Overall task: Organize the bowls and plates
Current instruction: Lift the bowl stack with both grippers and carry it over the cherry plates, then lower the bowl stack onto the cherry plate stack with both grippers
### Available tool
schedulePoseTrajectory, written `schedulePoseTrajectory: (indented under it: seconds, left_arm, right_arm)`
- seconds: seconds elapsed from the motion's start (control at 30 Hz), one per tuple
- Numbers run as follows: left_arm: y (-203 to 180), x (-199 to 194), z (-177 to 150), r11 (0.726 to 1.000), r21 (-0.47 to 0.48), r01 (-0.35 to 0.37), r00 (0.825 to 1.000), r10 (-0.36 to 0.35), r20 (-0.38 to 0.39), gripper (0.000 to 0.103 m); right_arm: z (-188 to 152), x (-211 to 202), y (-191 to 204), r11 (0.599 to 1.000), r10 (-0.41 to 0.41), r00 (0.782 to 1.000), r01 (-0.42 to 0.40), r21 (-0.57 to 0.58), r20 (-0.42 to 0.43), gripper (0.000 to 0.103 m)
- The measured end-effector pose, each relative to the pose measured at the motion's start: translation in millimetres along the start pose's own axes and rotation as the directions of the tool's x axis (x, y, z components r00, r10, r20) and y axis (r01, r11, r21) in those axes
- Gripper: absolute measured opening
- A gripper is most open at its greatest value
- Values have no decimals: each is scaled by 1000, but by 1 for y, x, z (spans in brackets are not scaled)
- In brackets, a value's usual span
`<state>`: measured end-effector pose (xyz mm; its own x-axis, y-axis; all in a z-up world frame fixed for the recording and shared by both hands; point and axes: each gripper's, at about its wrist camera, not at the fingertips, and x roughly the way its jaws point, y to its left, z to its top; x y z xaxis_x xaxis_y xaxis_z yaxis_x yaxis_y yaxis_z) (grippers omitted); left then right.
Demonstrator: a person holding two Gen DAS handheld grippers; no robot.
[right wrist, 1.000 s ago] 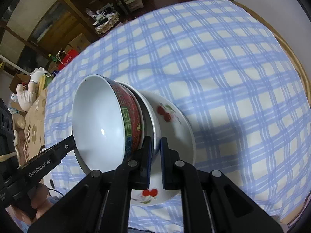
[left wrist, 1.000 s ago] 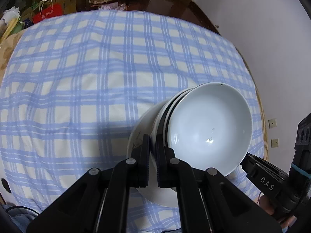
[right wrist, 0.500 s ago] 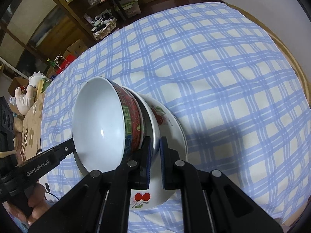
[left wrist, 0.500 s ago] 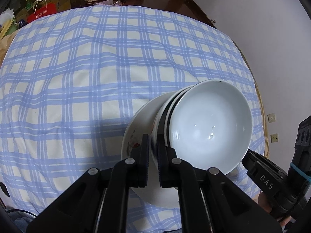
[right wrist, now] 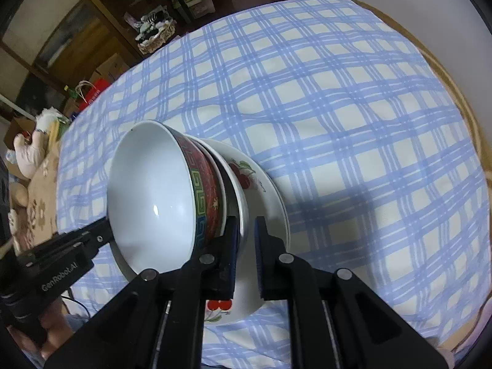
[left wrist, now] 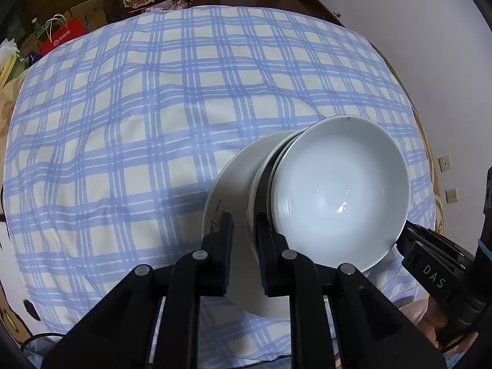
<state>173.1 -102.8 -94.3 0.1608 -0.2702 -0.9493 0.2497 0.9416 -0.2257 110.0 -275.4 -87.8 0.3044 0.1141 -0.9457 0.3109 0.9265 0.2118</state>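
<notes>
Blue-and-cream checked cloth [left wrist: 147, 129] covered the round table, with cluttered shelves [right wrist: 147, 15] and a red shopping bag [left wrist: 61, 35] in the dim room beyond.

At the near edge of that cloth, the left gripper [left wrist: 243, 230] pointed steeply down with its jaws opening — a visible gap stood between the pads, and the rim of the white plate [left wrist: 233, 184] ran through that gap without being pinched. The right-hand pad lay close against the wall of the lower bowl; contact there could not be told. The right gripper [right wrist: 246, 233] stood at the opposite side of the stack, its jaws narrowly parted around the rim of the lower white bowl [right wrist: 243, 212], seemingly clamped on it.

Outward from the tongs sat the stack itself: a cherry-painted plate at the bottom, resting on the cloth near the table's front edge, the white bowl on it, and a red-banded bowl [right wrist: 153, 196] with a pale inside nested on top, tilted toward the left gripper's side. A hand [right wrist: 52, 335] held the left tool — only partly seen. The rest of the cloth lay wrinkled under soft shadow.
</notes>
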Motion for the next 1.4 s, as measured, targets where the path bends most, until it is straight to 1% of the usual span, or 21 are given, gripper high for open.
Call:
schedulePoseTrajectory:
  seconds: [0.17, 0.3, 0.43, 0.53, 0.7, 0.77, 0.87, 0.93, 1.03, 1.23, 1.3, 1.4]
  left_arm:
    - [2, 0, 1, 1000, 4, 18, 999, -18, -27, 17]
    - [7, 1, 2, 998, -20, 54, 997, -55, -45, 16]
    - [10, -1, 2, 995, -37, 91, 995, -92, -42, 16]
    - [8, -3, 1, 996, -32, 89, 995, -90, -36, 16]
    - [11, -5, 2, 993, -44, 106, 994, -108, -35, 16]
    - [8, -8, 2, 997, -26, 76, 997, -77, -19, 17]
    - [7, -9, 1, 999, -27, 20, 1000, -20, -14, 28]
    - [10, -7, -1, 999, -42, 14, 1000, -15, -19, 32]
    - [14, -5, -2, 998, -57, 1, 999, -3, -37, 38]
    - [16, -3, -4, 998, -45, -46, 998, 43, -54, 49]
    - [18, -3, -5, 998, -46, -51, 997, 48, -57, 50]
    - [15, -3, -6, 998, -16, -61, 996, 60, -66, 50]
  right_arm:
    - [1, 0, 1, 1000, 1, 1000, -1, -10, -15, 11]
    - [2, -1, 0, 1000, 5, 1000, -5, -7, -22, 11]
    - [3, -1, -2, 1000, 17, 999, -18, -6, -28, 11]
    - [2, -2, -2, 1000, 17, 999, -17, -15, -29, 12]
    - [2, -4, -1, 999, 20, 999, -21, -30, -29, 12]
    - [3, -4, -1, 999, 31, 999, -33, -31, -40, 12]
    - [2, -3, 1, 999, 21, 999, -23, -45, -42, 12]
    - [1, -3, 3, 998, 11, 999, -13, -58, -47, 14]
    - [1, -3, 0, 999, 13, 999, -15, -45, -46, 19]
    - [1, -2, -3, 999, 10, 999, -13, -47, -49, 25]
    - [1, -3, -4, 999, 7, 999, -9, -47, -47, 27]
    - [1, -3, -6, 999, 15, 999, -17, -29, -50, 28]
